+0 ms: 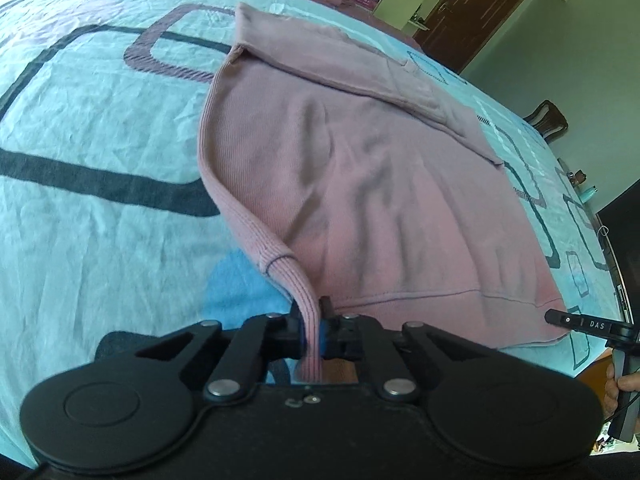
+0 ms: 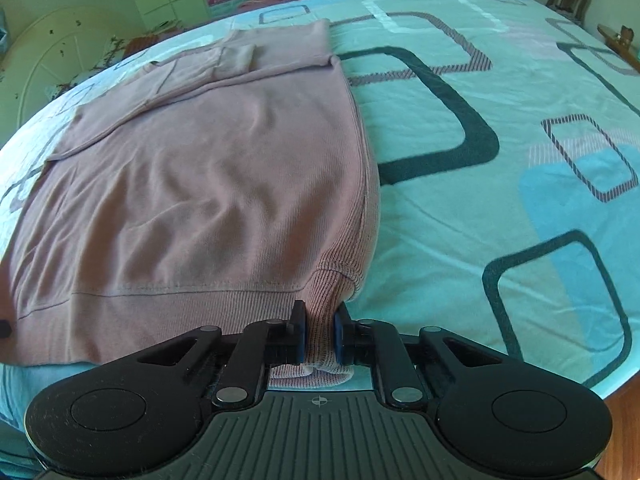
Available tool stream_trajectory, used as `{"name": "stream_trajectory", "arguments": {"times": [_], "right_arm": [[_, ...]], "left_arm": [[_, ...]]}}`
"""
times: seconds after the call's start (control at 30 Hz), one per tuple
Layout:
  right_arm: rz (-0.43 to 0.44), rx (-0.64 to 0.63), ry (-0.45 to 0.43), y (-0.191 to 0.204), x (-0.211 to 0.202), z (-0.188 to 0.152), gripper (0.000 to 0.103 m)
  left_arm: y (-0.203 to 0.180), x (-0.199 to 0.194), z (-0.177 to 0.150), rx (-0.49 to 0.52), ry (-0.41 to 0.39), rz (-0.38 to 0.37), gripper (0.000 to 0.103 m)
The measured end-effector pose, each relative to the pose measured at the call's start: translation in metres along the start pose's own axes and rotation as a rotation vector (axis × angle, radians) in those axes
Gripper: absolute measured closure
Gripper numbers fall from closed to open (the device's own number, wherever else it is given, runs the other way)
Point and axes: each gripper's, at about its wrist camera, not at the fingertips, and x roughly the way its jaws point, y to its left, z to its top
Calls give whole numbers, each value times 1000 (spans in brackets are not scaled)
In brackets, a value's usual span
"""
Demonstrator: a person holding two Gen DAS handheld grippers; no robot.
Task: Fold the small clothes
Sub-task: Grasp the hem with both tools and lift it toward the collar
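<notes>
Nearest the lens, the left gripper (image 1: 313,330) has its jaws pinched almost together on the ribbed hem corner of the pink sweater (image 1: 384,208), a narrow strip of knit running up out of the fingers. The right gripper (image 2: 320,334) is likewise closed down on the opposite ribbed hem corner, with a little more cloth bunched between its pads. So both of the 2 near corners are held, raised slightly off the patterned bedsheet (image 2: 500,92).

Beyond them the sweater's body lies fairly flat with soft wrinkles, and at the far end a sleeve or upper part appears already folded across it.

The likely risk: each grip takes only a thin edge of stretchy ribbing, so an uneven or quick lift could let 1 corner slip free, skewing the fold, or drag the far folded part out of place
</notes>
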Motion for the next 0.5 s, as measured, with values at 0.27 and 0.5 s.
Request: {"name": "stream_trajectory", "arguments": {"times": [0.27, 0.5], "right_arm": [[66, -48, -112, 8, -26, 33, 91], [120, -31, -234, 9, -38, 85, 91]], "left_arm": [[-23, -23, 35, 39, -155, -18, 99], [-36, -29, 79, 48, -289, -14, 99]]}}
